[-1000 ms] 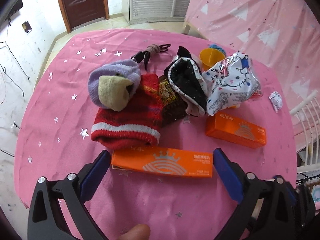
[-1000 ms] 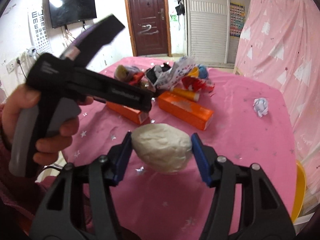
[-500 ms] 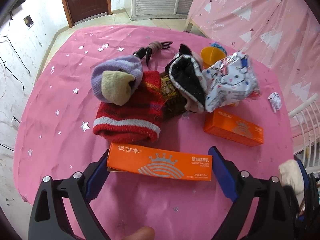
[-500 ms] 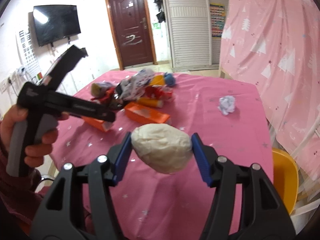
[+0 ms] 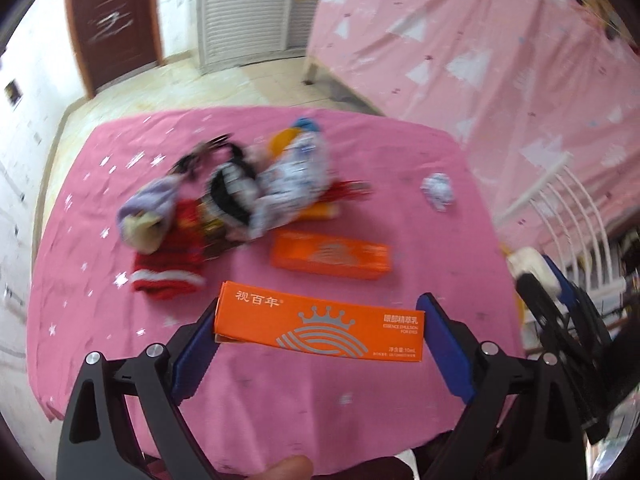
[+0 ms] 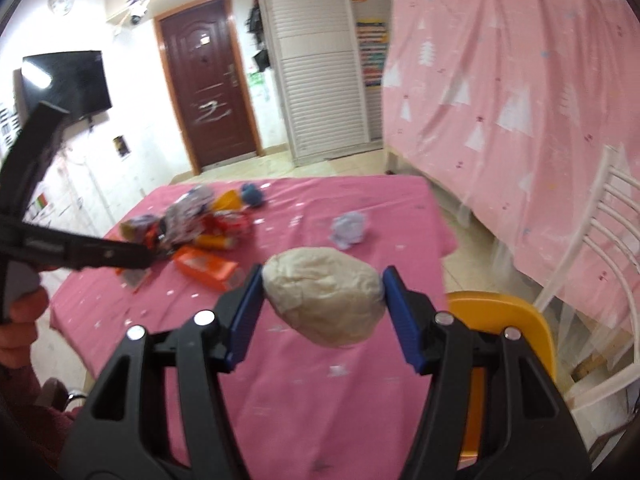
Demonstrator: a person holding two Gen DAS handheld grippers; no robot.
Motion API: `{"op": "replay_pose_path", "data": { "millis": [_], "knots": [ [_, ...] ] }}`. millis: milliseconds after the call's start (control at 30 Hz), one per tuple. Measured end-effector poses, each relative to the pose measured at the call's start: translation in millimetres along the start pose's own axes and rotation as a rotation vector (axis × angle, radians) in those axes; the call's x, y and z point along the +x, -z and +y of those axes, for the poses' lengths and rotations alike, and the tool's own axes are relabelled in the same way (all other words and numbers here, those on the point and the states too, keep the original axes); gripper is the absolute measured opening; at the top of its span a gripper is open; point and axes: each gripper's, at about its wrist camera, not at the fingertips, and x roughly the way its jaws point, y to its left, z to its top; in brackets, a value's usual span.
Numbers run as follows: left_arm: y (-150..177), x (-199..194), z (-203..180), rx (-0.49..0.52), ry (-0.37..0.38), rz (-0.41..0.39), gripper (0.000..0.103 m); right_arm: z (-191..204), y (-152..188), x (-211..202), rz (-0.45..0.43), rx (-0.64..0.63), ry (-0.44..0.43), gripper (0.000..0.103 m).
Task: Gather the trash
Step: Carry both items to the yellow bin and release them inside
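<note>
Since a second ago I have lifted the orange box off the pink bench; my left gripper has its jaws clenched on the box's two ends. My right gripper grasps the white wad, held above the bench near its yellow-chair side. A second orange box and a crumpled paper lie on the cloth.

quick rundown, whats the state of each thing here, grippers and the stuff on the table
left gripper: shut on the near orange box
near orange box: held by its ends
right gripper: shut on the white wad
white wad: held above the table
second orange box: flat on the tablecloth
crumpled paper ball: loose on the cloth, apart
clothes pile: heaped, blurred
</note>
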Motion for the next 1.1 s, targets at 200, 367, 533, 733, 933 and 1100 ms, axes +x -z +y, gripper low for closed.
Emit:
{"op": "replay_pose_path", "data": {
  "millis": [200, 367, 533, 733, 933, 1100],
  "knots": [
    [-7, -5, -47, 0.1, 0.036, -0.002, 0.087, -38, 1, -2, -0.012, 0.065, 0.078, 0.058],
    [-16, -4, -96, 0.178, 0.073, -0.001, 0.087, -78, 6, 0, -0.003, 0.132, 0.157, 0.058],
    [-22, 12, -152, 0.258, 0.153, 0.021, 0.087, -116, 19, 14, 0.055, 0.197, 0.245, 0.058],
    [-17, 34, -199, 0.3, 0.208, 0.066, 0.087, -146, 40, 41, 0.165, 0.248, 0.301, 0.073],
    [-15, 51, -228, 0.323, 0.231, 0.077, 0.087, -173, 50, 40, 0.176, 0.281, 0.413, 0.084],
    [-10, 60, -255, 0.36, 0.254, 0.082, 0.087, -214, 60, 16, 0.156, 0.392, 0.555, 0.084]
  ]
}}
